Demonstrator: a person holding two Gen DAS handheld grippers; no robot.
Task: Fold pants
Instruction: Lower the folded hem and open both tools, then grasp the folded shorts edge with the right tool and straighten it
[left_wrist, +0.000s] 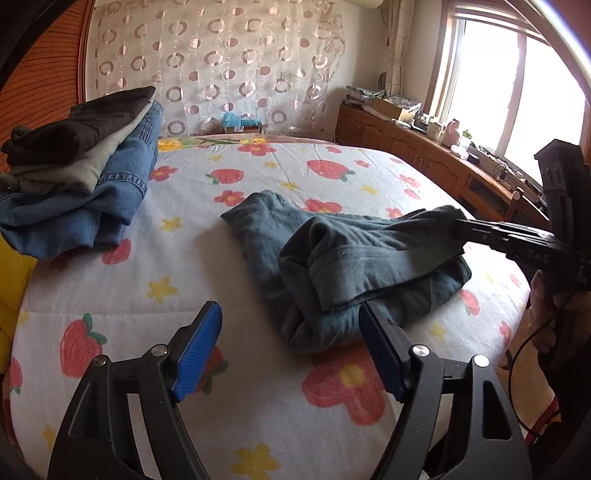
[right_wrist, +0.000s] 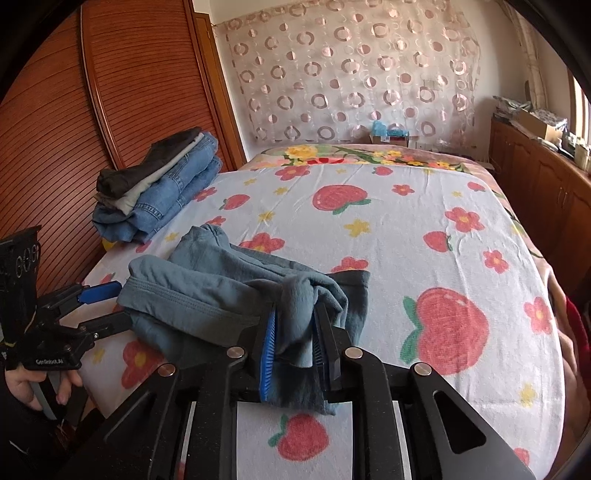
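Grey-blue pants (left_wrist: 343, 266) bunched mid-bed (left_wrist: 258, 406), right gripper (right_wrist: 293, 343) pinching their cloth, left gripper (left_wrist: 291, 347) spread wide, folded stack (left_wrist: 85, 173) at ten o'clock

**A lived-in home bedroom**

A bed (right_wrist: 369, 229) with a strawberry-and-flower sheet fills the room. A stack of folded clothes (right_wrist: 162, 192) sits at its far left, beside a slatted wooden wardrobe door (right_wrist: 110, 110). A circle-patterned curtain (right_wrist: 351, 74) hangs on the far wall; cluttered wooden cabinets (left_wrist: 424, 147) run under the right-hand window (left_wrist: 517, 81).
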